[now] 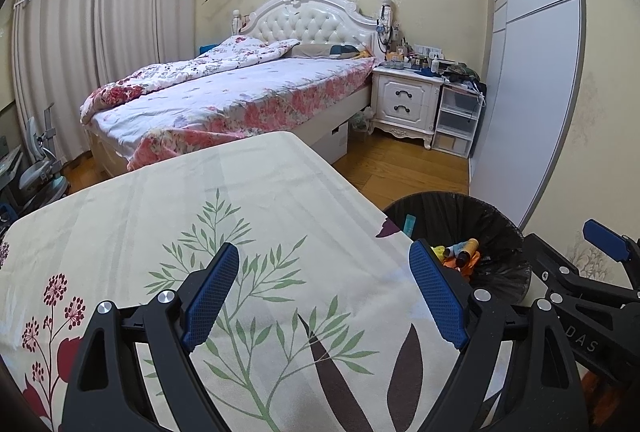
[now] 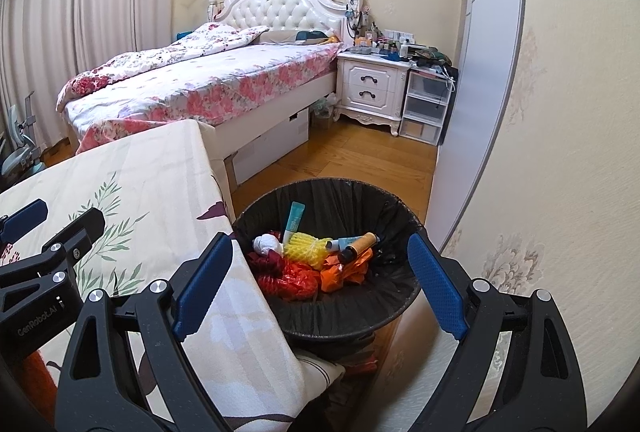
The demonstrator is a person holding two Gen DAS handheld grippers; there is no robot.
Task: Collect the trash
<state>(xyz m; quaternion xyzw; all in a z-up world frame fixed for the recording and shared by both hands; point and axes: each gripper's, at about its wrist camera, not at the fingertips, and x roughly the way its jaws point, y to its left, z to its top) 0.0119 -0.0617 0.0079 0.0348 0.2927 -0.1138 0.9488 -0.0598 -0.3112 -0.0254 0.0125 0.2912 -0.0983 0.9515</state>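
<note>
Left gripper [image 1: 324, 294], right gripper [image 2: 320, 284]: black plastic frames, triangular cut-outs, silver round screws, blue dimpled finger pads [image 1: 210, 296]. White lettering on bodies.

The tablecloth [image 1: 248, 191] is cream with green sprigs and dark red flowers. The bin [image 2: 344, 316] has a black liner – inside are a yellow net [image 2: 306, 246], orange wrap [image 2: 340, 274], red bag [image 2: 292, 280] and teal tube [image 2: 294, 216]. The bedsheet [image 1: 240, 91] is pink floral, the pads [image 2: 438, 286] blue.
</note>
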